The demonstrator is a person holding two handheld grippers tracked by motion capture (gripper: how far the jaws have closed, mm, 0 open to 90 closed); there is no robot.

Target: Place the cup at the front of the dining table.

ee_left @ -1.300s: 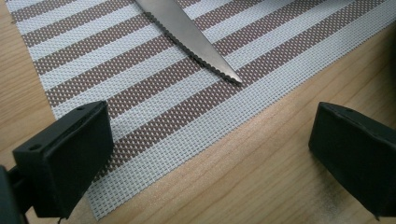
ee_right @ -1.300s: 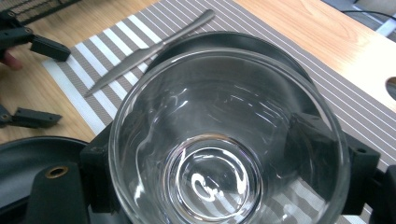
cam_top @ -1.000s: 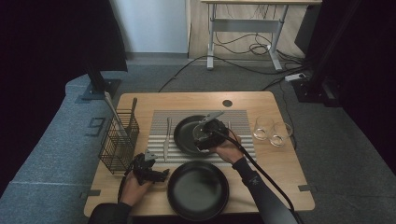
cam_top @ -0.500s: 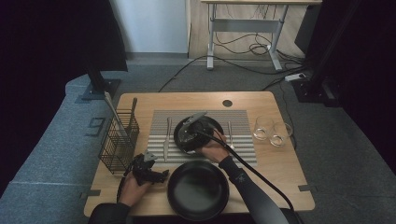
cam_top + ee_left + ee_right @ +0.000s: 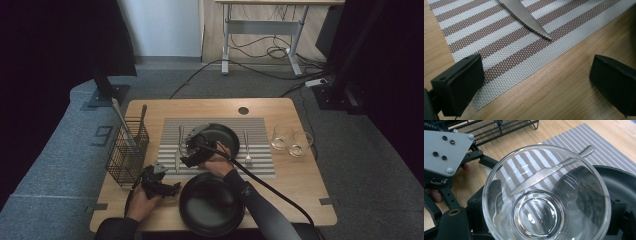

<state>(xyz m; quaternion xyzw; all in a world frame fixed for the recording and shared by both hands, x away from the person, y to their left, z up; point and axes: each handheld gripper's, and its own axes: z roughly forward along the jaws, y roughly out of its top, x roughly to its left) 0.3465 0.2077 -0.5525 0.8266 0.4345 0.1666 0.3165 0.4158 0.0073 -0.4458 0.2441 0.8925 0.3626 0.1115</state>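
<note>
Jaws of the right gripper [image 5: 192,150] are clamped on a clear drinking glass [image 5: 546,195], carried above the striped placemat [image 5: 260,165] at the desk's middle, near the left rim of the far black plate [image 5: 227,136]; jaws of the left gripper [image 5: 536,82] stand wide apart and empty over the placemat's corner, near the desk's front-left edge, short of the serrated knife [image 5: 526,17]. By judgement the table-setting is midway: glass unplaced, two glasses [image 5: 291,142] waiting toward the right edge, near plate [image 5: 212,206] at the front edge, wire basket [image 5: 127,150] at the left.
</note>
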